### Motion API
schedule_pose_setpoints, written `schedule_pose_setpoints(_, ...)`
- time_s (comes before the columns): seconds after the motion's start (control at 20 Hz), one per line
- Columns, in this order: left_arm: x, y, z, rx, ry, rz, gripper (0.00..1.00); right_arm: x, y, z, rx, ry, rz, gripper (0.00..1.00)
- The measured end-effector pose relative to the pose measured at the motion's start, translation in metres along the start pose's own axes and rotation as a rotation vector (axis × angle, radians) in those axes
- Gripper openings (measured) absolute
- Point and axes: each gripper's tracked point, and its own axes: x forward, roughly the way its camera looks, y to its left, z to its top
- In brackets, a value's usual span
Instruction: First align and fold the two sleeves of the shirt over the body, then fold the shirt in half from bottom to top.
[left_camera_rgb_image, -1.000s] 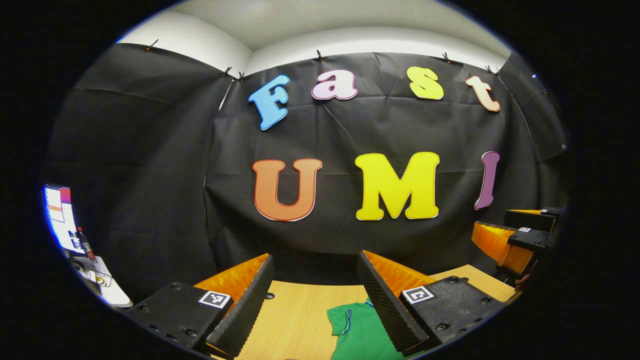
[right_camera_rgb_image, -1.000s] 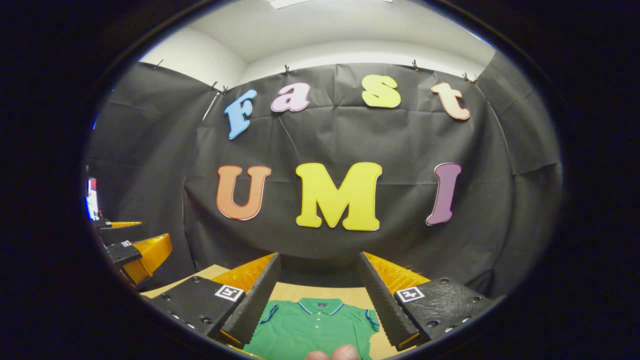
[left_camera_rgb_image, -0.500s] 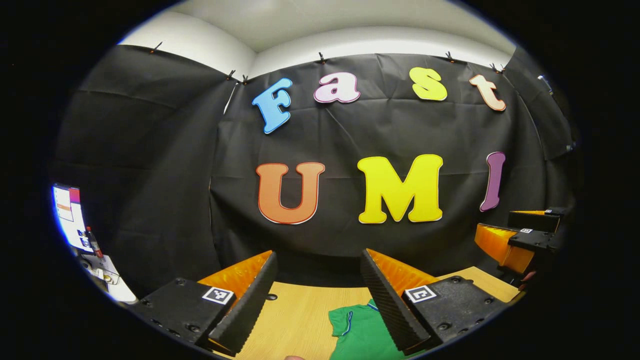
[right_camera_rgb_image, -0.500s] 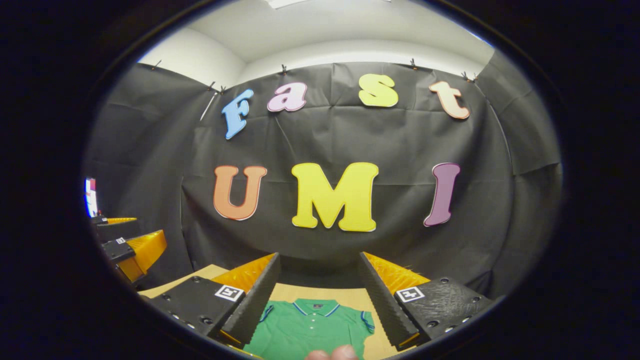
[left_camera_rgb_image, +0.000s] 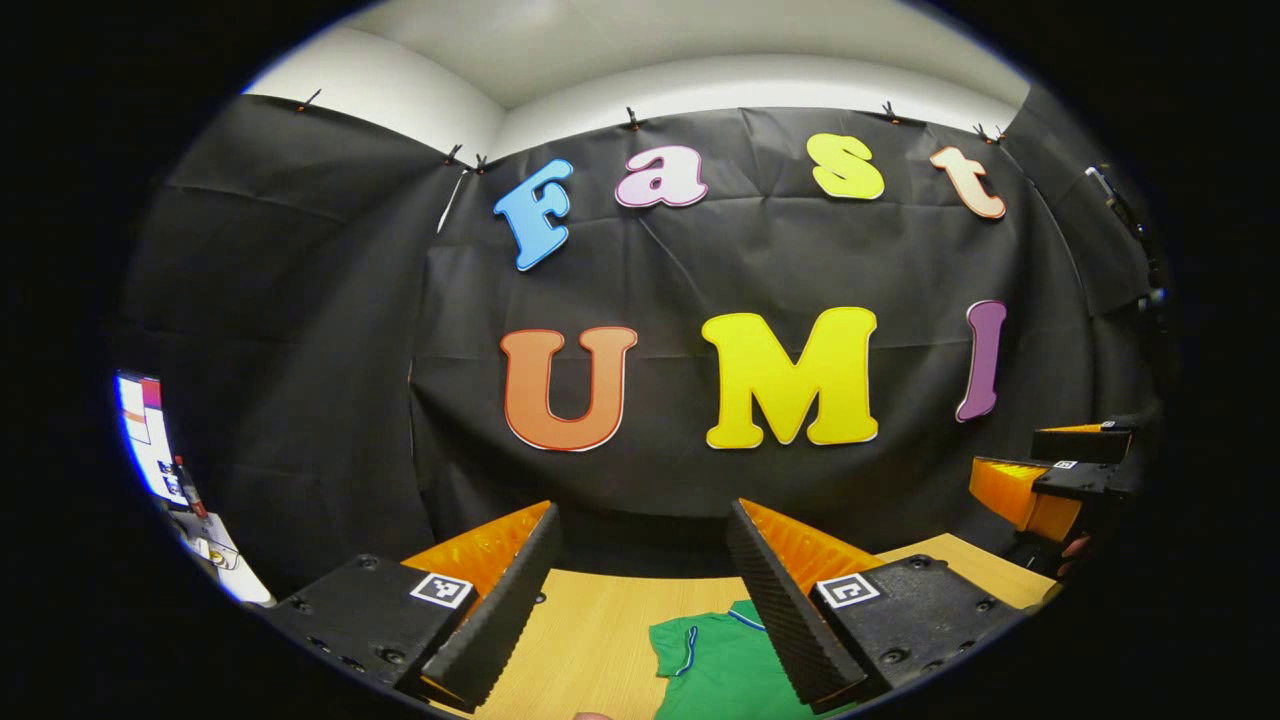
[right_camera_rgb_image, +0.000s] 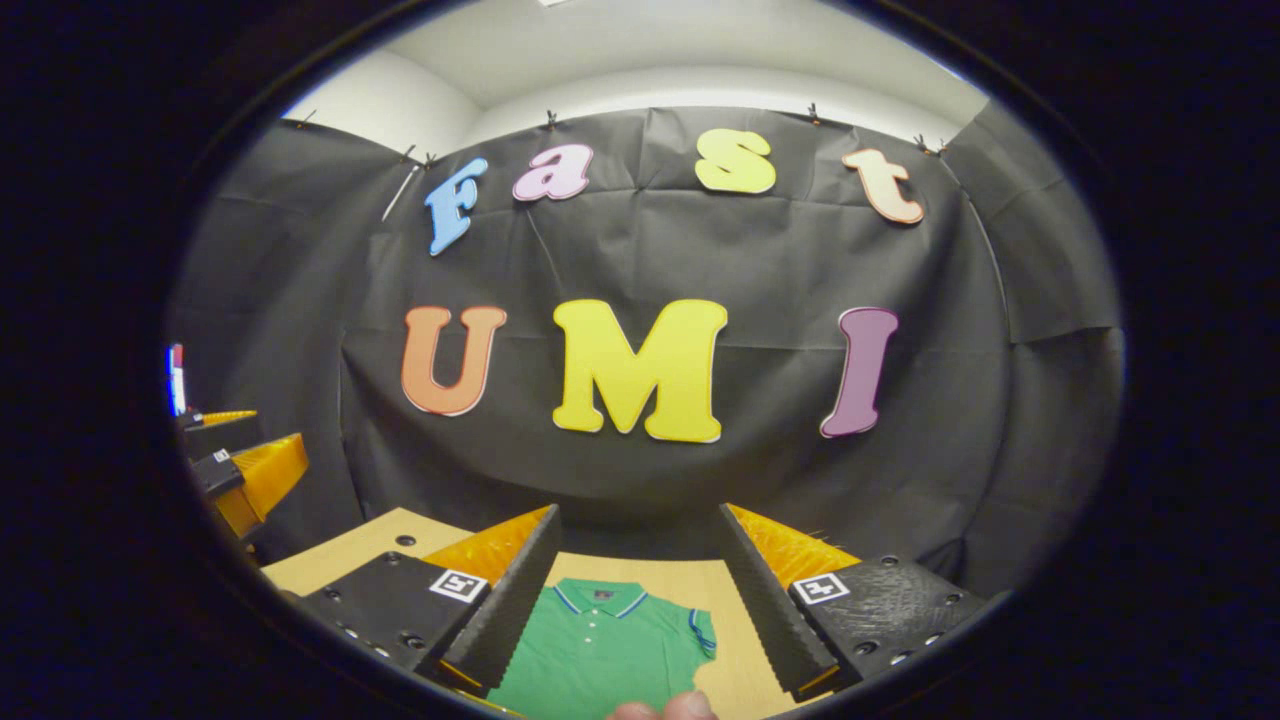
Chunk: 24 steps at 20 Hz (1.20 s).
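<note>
Polo shirt (right_camera_rgb_image: 600, 650), green, lies flat on the wooden surface (left_camera_rgb_image: 590, 640); my left tool (left_camera_rgb_image: 640, 600) and right tool (right_camera_rgb_image: 635, 600) hover above it, both released.

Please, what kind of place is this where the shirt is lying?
Probably a recording booth for handling demonstrations, not a home. Black cloth hangs clipped as walls, a plain wooden table carries one green shirt, and a lit screen stands at the side.

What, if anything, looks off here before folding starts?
Nothing stands out. The green shirt lies flat on the wooden table, collar toward the wall, sleeves spread. The left claw and the right claw are both open above it.
</note>
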Motion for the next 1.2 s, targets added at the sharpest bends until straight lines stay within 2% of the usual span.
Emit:
schedule_pose_setpoints(0.35, 0.013, -0.029, -0.009, -0.014, 0.032, -0.066, 1.00, 0.014, -0.045, -0.084, -0.015, 0.217, -0.035, 0.96)
schedule_pose_setpoints(0.7, 0.021, -0.029, -0.010, 0.005, 0.038, -0.040, 1.00, 0.046, -0.054, -0.155, -0.013, 0.400, 0.012, 0.95)
schedule_pose_setpoints(0.95, 0.025, -0.029, -0.016, 0.007, 0.058, -0.022, 1.00, 0.084, -0.068, -0.184, -0.028, 0.454, 0.030, 0.95)
schedule_pose_setpoints(1.2, 0.035, -0.033, -0.021, -0.005, 0.082, -0.008, 1.00, 0.121, -0.075, -0.232, -0.040, 0.531, 0.062, 0.95)
